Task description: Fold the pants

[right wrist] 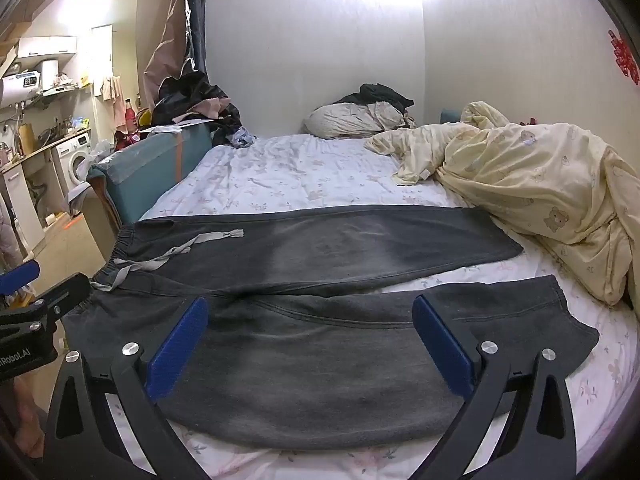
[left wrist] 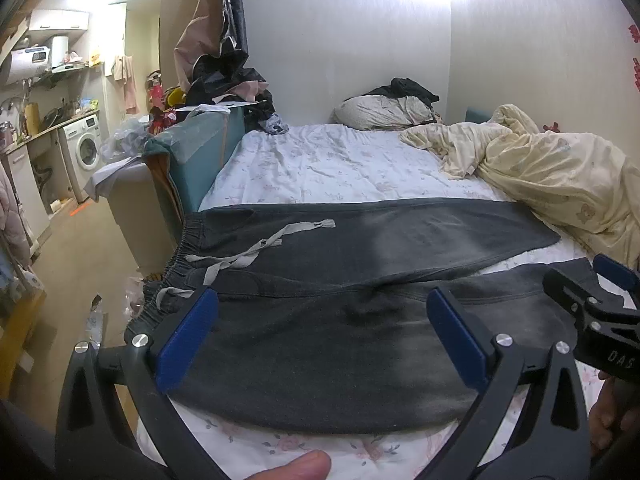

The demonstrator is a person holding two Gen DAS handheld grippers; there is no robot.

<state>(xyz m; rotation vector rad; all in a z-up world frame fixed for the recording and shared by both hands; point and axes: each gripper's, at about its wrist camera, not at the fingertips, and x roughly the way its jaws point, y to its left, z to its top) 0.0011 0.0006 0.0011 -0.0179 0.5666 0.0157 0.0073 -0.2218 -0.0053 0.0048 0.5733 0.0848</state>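
**Dark pants lying spread on the bed, both grippers waiting wide open**

We are looking along both tools at a pair of dark grey pants lying flat across the near end of a bed covered with a floral sheet. The waistband is hanging just over the bed's left edge, its pale drawstring trailing across the fabric, and the two legs are running off to the right with a strip of sheet showing between them. We are holding the left gripper above the near leg, close to the waist, its blue pads standing far apart and gripping nothing; the right gripper is hovering over the same leg further toward the cuff, equally spread and empty. A crumpled cream duvet is lying along the right side of the bed, just beside the far leg's cuff. As for containers, we are seeing only one: a washing machine in the kitchen corner at left, door closed, contents impossible to tell. A heap of clothes is sitting piled by the teal bed frame.
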